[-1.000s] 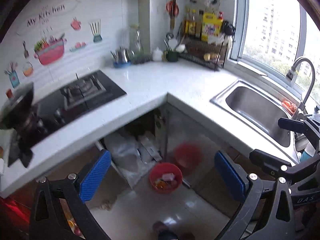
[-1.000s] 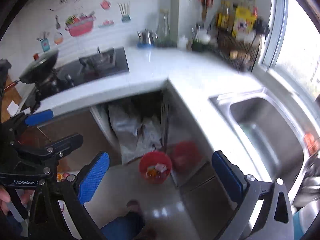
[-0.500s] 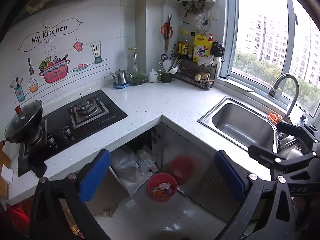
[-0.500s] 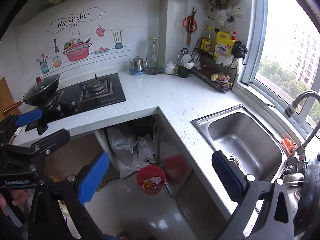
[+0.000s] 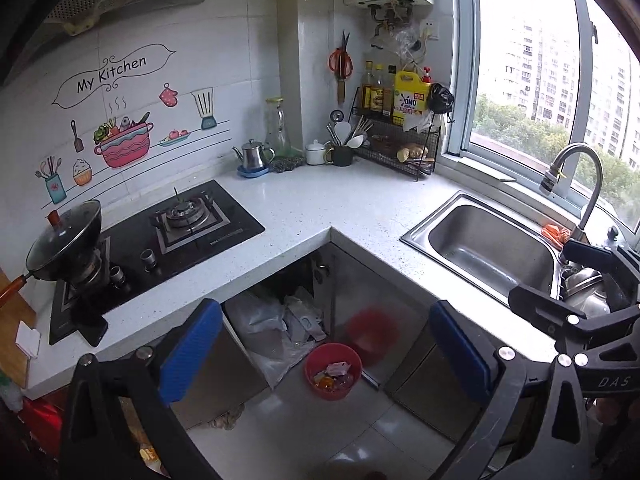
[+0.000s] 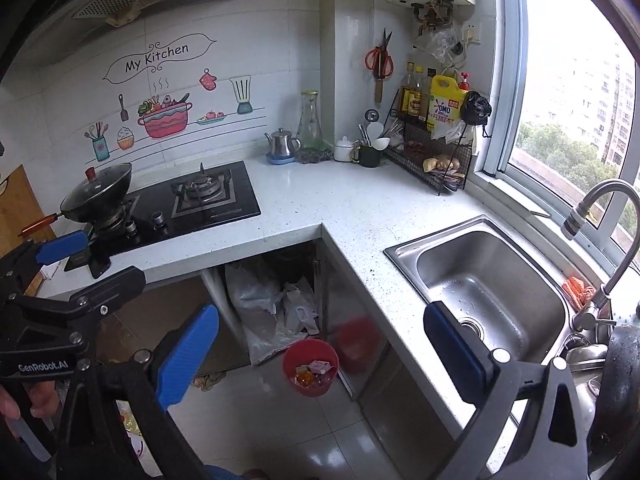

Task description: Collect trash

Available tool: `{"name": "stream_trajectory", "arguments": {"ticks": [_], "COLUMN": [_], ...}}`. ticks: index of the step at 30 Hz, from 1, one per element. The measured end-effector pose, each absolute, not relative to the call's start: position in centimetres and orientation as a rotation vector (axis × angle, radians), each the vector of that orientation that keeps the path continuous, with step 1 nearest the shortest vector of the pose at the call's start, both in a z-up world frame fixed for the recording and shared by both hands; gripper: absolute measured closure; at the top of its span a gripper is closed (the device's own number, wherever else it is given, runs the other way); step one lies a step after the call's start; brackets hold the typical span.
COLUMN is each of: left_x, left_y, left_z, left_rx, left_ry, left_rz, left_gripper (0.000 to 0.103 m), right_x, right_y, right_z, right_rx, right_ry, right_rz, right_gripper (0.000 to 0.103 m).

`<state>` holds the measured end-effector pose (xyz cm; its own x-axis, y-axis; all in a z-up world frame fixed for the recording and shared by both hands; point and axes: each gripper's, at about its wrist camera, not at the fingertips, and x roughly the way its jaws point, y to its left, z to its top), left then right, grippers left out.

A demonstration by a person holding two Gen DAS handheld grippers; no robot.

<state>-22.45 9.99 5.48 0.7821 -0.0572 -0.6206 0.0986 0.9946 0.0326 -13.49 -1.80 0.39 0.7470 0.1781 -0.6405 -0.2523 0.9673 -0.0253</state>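
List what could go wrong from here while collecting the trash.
1. The red bin sits on glossy floor tiles beside a loose plastic bag; a clumsy grab might tip it and spill the wrappers.
2. Both hand-held grippers, left and right, are open, empty and high above it; lowering them could knock the countertop edge.

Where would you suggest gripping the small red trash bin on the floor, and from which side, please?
Probably the red bin's rim on its open-floor side, coming from above with one finger inside and one outside. It stands upright and open-topped, its wall looks too wide to span, and plastic bags and the cabinet crowd its far side. Both the left gripper and right gripper are open and empty.
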Motion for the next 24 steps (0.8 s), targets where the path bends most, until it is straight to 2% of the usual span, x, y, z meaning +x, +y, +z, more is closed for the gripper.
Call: {"name": "stream_trajectory", "arguments": {"ticks": [24], "left_x": [-23.4], "left_y": [7.8], "left_z": [5.5], "left_rx": [0.069], "left_ry": [0.677], "left_rz": [-0.042], "left_gripper": [0.001], "right_x": [-14.9], "right_y": [-2.0], "right_z": [0.7], "right_rx": [-0.099], "right_ry": [0.702], "right_rz": [0.272], "right_gripper": [0.001]}}
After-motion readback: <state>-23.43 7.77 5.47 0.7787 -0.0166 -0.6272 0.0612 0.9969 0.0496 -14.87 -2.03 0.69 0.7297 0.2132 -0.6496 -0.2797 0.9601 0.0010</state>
